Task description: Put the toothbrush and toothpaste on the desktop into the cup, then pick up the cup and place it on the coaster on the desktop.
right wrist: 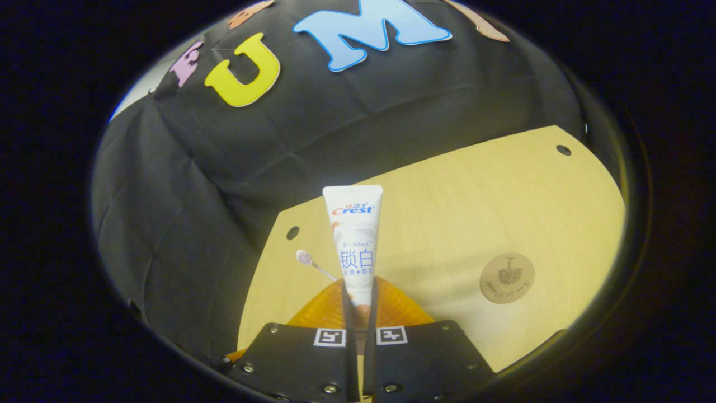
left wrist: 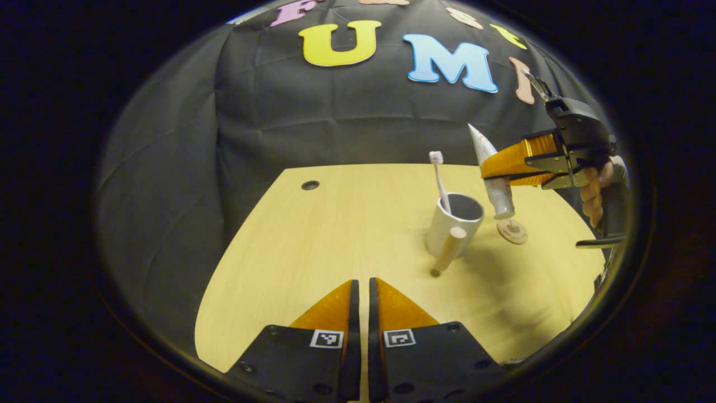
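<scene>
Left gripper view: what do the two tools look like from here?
The left tool has amber, wedge-shaped fingers on black mounts, each bearing a square black-and-white marker. The right tool, farther off, has matching amber fingers, a black body with metal brackets, and a black handle gripped by a hand.

Right gripper view: toothpaste (right wrist: 354,240) lower end hidden between the fingers, toothbrush (right wrist: 311,263) handle hidden behind them at centre. Left gripper view: coaster (left wrist: 512,230) print too small to tell, right of centre.
</scene>
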Demonstrator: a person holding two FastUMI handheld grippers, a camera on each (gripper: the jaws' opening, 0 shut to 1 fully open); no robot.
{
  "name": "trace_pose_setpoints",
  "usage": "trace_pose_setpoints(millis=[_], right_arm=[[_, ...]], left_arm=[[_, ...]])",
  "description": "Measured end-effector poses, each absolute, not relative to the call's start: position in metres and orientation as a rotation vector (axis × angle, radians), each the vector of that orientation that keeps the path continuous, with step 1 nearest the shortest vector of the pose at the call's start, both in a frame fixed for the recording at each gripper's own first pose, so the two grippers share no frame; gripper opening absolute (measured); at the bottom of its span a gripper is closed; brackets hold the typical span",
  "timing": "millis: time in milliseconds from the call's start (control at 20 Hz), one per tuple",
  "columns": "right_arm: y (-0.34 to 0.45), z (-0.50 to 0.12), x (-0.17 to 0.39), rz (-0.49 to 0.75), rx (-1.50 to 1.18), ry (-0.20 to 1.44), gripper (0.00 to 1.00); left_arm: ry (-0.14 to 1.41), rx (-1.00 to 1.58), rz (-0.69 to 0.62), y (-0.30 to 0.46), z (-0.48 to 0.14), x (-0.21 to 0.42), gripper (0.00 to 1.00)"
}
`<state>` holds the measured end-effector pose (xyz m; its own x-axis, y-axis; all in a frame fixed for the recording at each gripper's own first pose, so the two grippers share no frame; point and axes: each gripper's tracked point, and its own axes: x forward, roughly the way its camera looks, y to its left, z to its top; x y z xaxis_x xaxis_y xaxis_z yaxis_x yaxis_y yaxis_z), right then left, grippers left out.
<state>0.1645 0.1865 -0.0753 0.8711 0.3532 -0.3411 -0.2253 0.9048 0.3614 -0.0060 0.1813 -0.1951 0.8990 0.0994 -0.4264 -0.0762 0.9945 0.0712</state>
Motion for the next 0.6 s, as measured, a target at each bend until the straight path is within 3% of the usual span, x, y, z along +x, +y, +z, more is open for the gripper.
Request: trace_pose_setpoints(millis=[600], right_arm=[[0.214, -0.091, 0.210, 0.298, 0.184, 0.265, 0.06]], left_arm=[[0.500, 0.045, 0.210, 0.233, -0.210, -0.063, 0.12]])
